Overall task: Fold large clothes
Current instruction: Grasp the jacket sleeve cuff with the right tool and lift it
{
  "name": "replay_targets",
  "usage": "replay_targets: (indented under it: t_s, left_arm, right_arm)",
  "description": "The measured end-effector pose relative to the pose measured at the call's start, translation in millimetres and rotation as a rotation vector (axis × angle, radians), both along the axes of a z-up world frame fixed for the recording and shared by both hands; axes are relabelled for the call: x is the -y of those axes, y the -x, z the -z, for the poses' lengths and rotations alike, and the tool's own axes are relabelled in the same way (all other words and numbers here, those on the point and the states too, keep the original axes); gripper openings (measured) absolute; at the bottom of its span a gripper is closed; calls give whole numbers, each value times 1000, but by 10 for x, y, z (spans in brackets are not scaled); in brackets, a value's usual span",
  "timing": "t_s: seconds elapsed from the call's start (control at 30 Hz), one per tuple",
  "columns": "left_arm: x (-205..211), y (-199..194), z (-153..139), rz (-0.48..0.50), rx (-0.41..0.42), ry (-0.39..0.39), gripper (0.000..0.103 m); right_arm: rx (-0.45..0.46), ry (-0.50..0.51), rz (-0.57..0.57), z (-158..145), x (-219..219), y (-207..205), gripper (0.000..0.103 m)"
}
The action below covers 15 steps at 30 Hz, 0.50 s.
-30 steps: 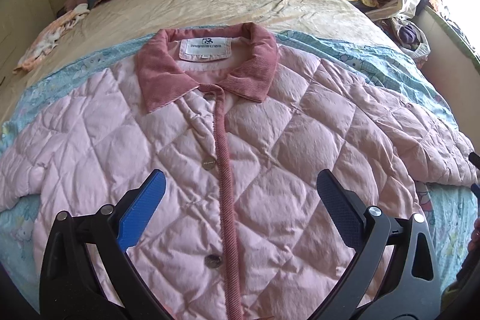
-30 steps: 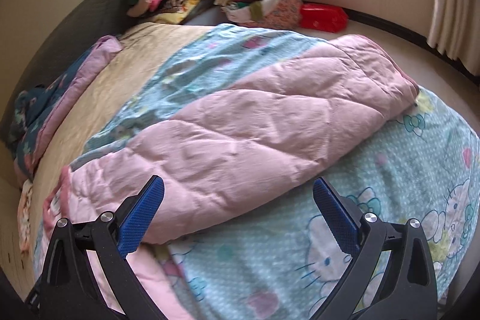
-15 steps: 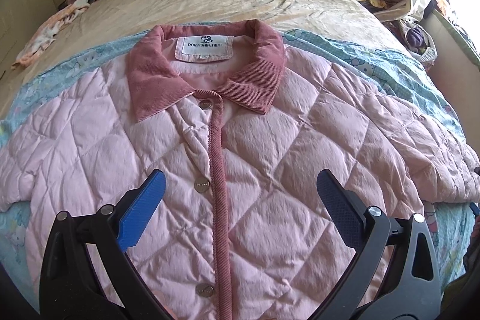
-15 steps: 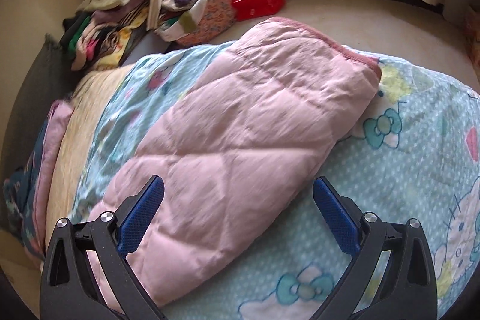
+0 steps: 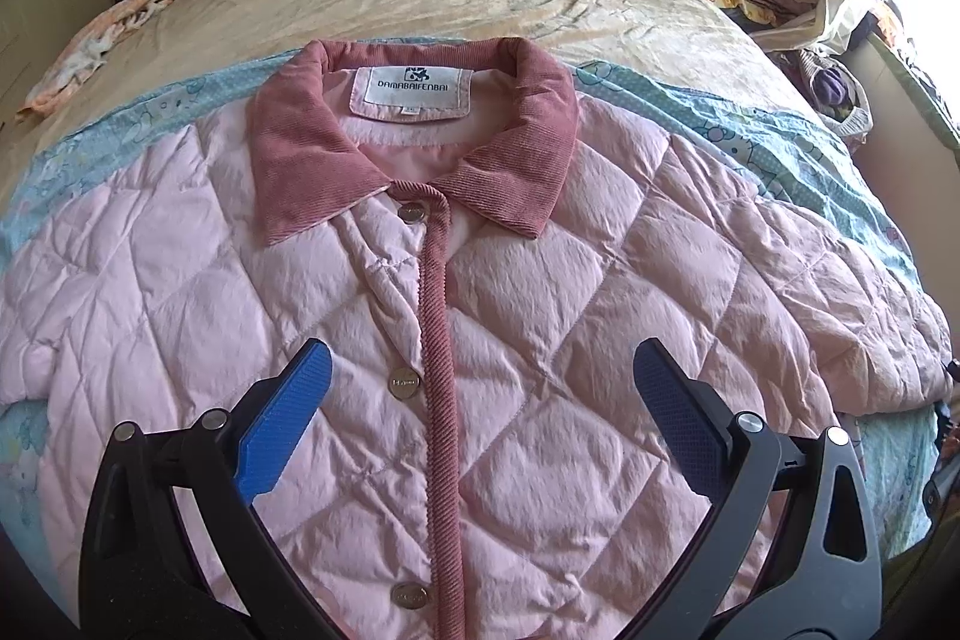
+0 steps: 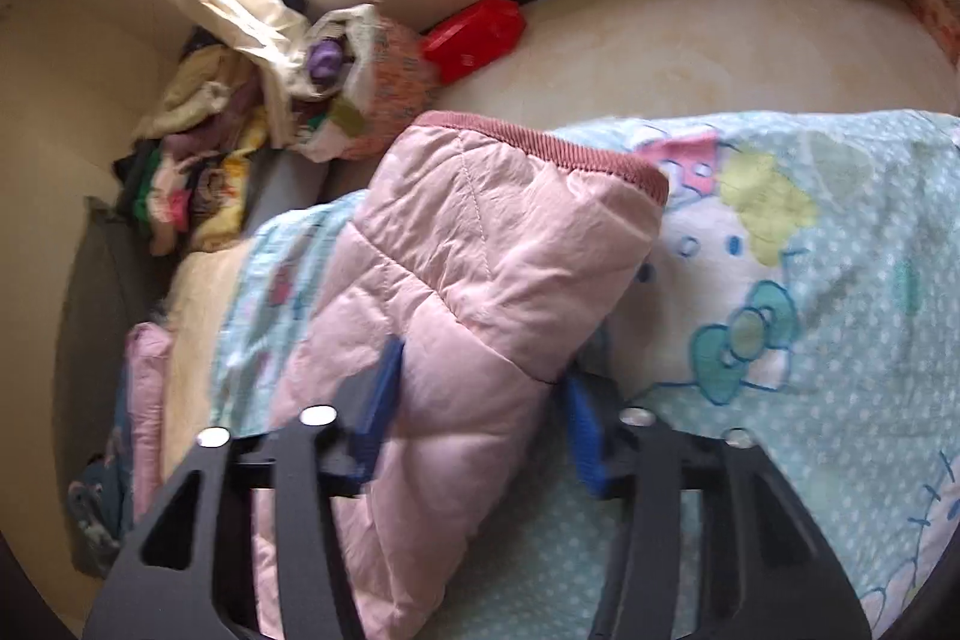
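Right wrist view: the right claw [image 6: 477, 400], wide apart a second ago, is closing on the pink quilted jacket's sleeve [image 6: 480, 274] on the bed, starting the fold; left claw [image 5: 480, 412] hovers apart above the placket.

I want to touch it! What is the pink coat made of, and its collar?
The pink coat looks like thin, slightly shiny padded fabric, maybe nylon or polyester: puffy stitched diamonds. Its collar looks like corduroy: fine matte ribs.
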<state>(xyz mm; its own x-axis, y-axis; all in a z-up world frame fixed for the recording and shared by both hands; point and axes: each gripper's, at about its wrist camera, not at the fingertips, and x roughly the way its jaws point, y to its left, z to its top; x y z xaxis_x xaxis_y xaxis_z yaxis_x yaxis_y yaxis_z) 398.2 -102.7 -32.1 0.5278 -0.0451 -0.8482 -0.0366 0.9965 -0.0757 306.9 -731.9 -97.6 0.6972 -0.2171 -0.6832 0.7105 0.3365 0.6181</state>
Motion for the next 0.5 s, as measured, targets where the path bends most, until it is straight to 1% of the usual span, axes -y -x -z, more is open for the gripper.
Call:
replay_targets:
  t_s: [0.07,0.13,0.33,0.5]
  left_arm:
    - [-5,24,-51,6,8,-1,95]
    - [-16,40,-113,8,19,-4,95]
    - [-72,120,-355,10,63,1,95]
    - [-180,197,-559,-4,92,8,95]
  right_arm:
    - [46,59,-46,-181,-81,-20,27]
    - [76,105,-93,-376,-188,-65,24]
    - [192,229,-233,-1072,-620,-155,23]
    - [261,311,-336,-1576,-1017,-221,23]
